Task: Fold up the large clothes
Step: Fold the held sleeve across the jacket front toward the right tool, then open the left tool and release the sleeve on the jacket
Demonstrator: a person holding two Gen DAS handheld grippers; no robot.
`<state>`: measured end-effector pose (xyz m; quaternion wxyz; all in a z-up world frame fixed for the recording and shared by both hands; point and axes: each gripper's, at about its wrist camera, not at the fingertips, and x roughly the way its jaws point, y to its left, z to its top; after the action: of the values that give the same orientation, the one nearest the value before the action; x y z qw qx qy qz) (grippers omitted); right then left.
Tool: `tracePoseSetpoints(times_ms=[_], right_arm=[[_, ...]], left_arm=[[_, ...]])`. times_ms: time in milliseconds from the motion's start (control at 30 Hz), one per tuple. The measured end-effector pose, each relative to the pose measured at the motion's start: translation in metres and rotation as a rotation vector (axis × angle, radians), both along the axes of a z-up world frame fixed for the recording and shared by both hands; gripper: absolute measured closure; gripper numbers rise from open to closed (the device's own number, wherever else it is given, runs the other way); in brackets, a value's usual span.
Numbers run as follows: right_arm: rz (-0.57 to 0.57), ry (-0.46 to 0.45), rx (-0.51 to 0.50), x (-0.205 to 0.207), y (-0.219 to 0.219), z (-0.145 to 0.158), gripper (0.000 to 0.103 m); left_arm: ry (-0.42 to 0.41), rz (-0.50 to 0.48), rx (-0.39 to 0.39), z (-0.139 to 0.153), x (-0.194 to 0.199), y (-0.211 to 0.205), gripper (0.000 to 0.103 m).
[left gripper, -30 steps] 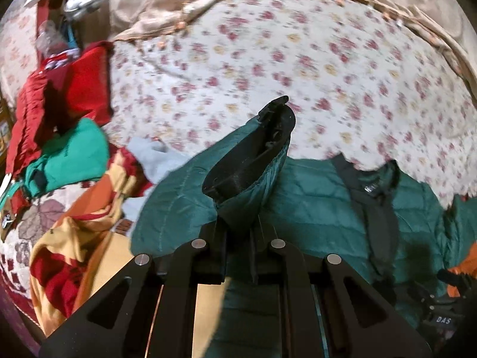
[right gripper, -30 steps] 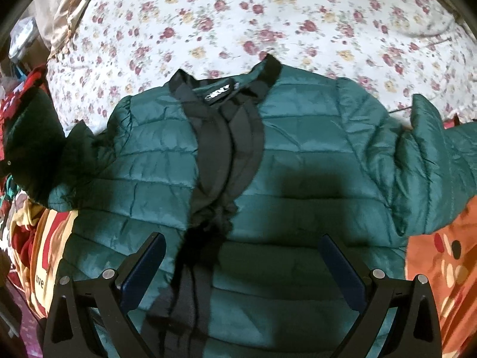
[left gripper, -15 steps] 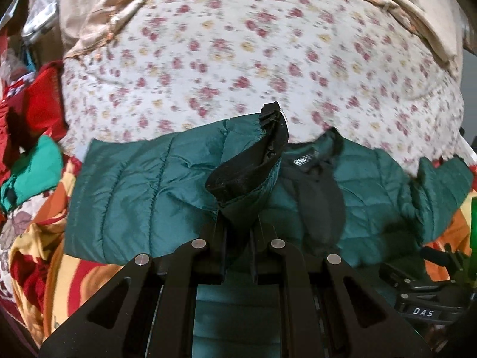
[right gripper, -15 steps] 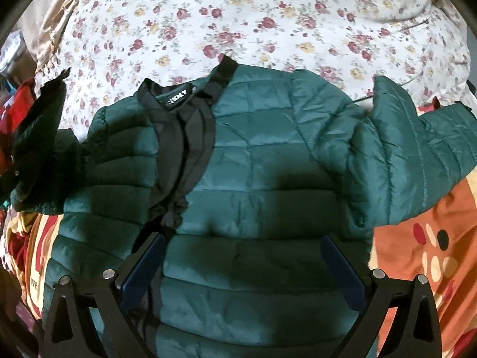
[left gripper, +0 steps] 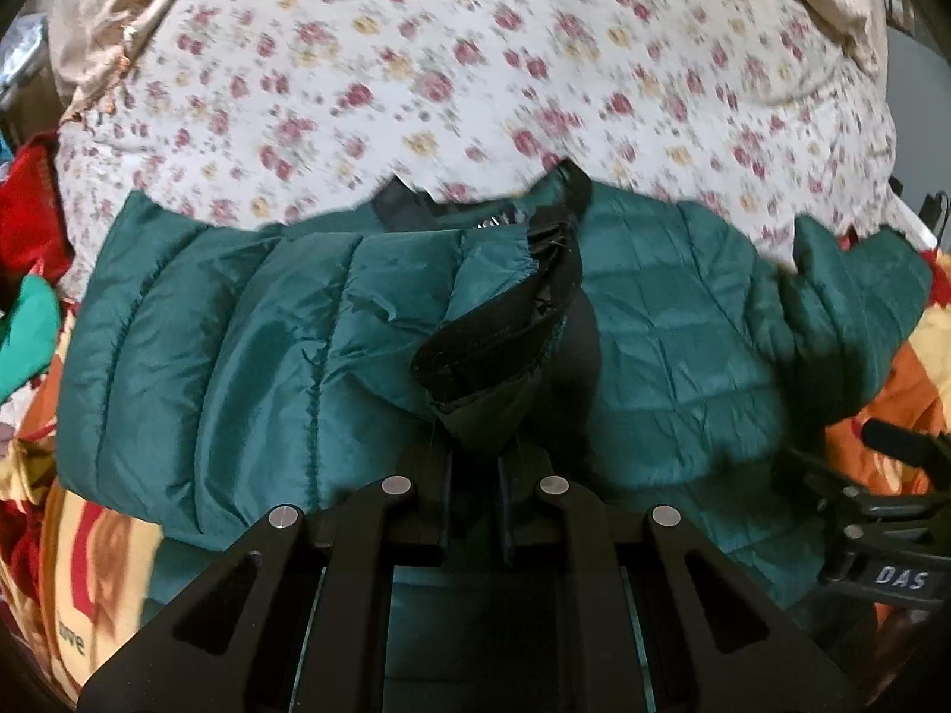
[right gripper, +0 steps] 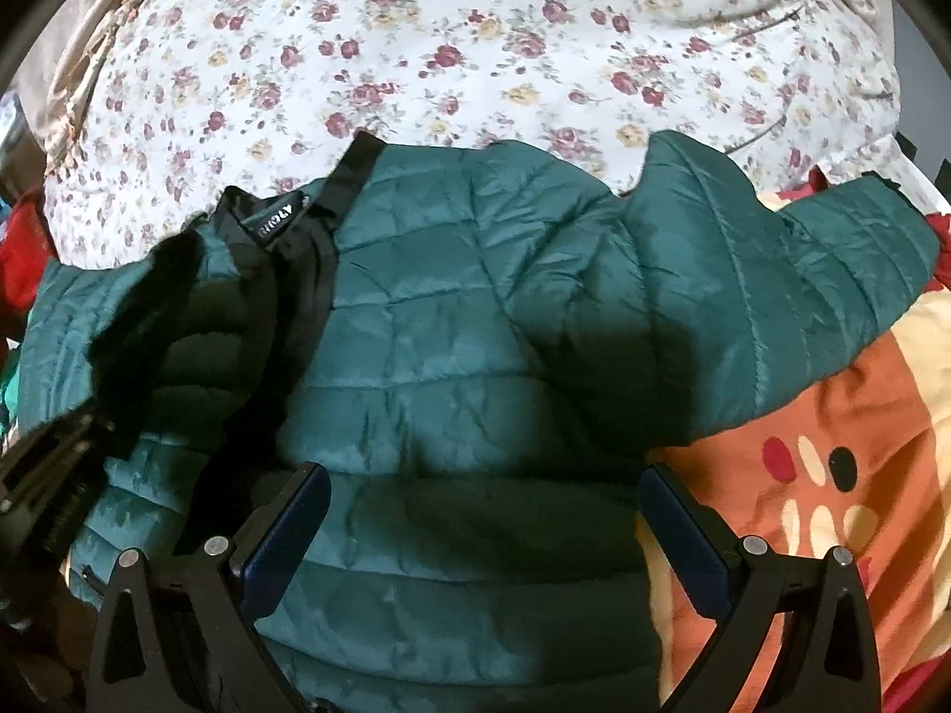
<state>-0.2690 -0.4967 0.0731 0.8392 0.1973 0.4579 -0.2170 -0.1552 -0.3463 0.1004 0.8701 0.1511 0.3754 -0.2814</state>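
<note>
Green quilted jacket [right gripper: 475, 321]: one, with two sleeves.

Bedsheet: white floral sheet [right gripper: 475, 35] with red and yellow flowers fills the upper part of both views.
Blanket: orange and cream blanket [right gripper: 832, 463] with red, cream and black ovals lies at lower right in the right wrist view.
Beige fabric: bunched beige cloth [left gripper: 113, 30] sits at the sheet's upper left edge.
Side clothes: red garment [left gripper: 30, 220] above teal cloth [left gripper: 27, 321], far left.
</note>
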Motion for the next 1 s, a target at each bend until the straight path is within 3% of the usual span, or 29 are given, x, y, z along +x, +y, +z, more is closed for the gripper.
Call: tracePoseSetpoints(times_ms=[300,400,500,633,700,1000], right_arm=[[-0.027,0.008,0.026,-0.012,-0.011,-0.008,0.0],[-0.03,0.007,0.029,-0.014,-0.011,-0.008,0.0],[-0.029,0.007,0.03,-0.015,-0.009,-0.006,0.0],[-0.024,-0.001,0.027,-0.016,-0.004,-0.001,0.0],[-0.02,-0.004,0.025,-0.016,-0.001,0.001,0.0],[0.023,-0.022,0.04,-0.005,0.023,0.012,0.0]], left_arm=[[0.062,-0.013,0.052,-0.034,-0.009,-0.017,0.092],[0.066,-0.006,0.053,-0.037,-0.012,-0.016,0.086],[0.07,-0.014,0.061,-0.035,-0.014,-0.014,0.068],[0.059,-0.013,0.024,-0.02,-0.019,-0.001,0.043],[0.039,-0.011,0.006,-0.009,-0.022,0.006,0.036],[-0.06,0.024,-0.004,0.031,-0.024,0.052,0.035]])
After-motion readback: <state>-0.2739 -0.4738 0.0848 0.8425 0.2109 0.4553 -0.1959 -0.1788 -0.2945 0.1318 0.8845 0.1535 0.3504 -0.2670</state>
